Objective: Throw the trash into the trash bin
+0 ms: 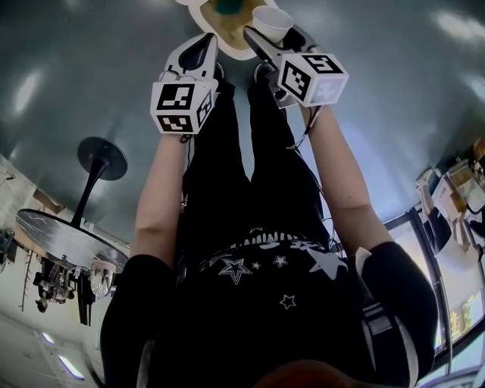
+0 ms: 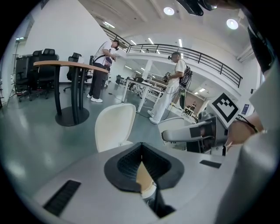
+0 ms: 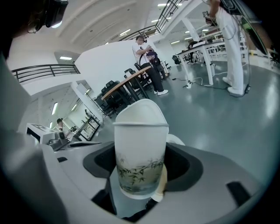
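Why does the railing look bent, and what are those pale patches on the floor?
Left gripper view: the wide lens bows the railing and blackens the corners. Head view: the floor patches are lamp glare. Right gripper view: the cup is sharp.

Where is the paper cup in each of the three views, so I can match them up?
Head view: paper cup at the top edge, right of centre, in the right gripper.
Left gripper view: I cannot make it out.
Right gripper view: dead centre, upright between the jaws.
Shared landmark: the tall table, left of centre in all three.
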Action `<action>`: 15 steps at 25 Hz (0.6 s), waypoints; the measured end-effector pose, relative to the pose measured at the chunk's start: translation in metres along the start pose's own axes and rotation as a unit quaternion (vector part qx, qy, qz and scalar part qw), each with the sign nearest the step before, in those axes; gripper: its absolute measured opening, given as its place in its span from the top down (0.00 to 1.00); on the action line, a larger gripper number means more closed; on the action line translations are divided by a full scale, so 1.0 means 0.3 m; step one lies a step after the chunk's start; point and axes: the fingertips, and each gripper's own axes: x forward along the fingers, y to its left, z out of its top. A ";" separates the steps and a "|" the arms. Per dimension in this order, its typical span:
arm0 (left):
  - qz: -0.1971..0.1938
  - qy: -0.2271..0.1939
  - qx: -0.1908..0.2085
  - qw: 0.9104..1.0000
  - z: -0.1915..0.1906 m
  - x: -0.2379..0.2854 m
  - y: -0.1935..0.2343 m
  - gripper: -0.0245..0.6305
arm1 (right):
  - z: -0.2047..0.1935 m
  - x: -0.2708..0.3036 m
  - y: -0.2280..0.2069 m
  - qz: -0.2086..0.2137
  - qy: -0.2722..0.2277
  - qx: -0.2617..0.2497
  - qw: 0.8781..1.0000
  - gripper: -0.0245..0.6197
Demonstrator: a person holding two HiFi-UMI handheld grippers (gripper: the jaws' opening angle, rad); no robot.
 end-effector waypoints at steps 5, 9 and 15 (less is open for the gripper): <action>0.005 0.012 -0.006 1.000 -0.071 0.063 0.043 0.95 | -0.061 0.071 -0.061 -0.004 0.013 0.010 1.000 0.47; 0.013 0.021 -0.015 1.000 -0.127 0.114 0.071 0.95 | -0.118 0.130 -0.115 -0.009 0.023 0.013 1.000 0.47; 0.028 0.035 -0.023 0.999 -0.202 0.154 0.134 0.95 | -0.206 0.223 -0.160 -0.021 0.045 0.011 0.999 0.47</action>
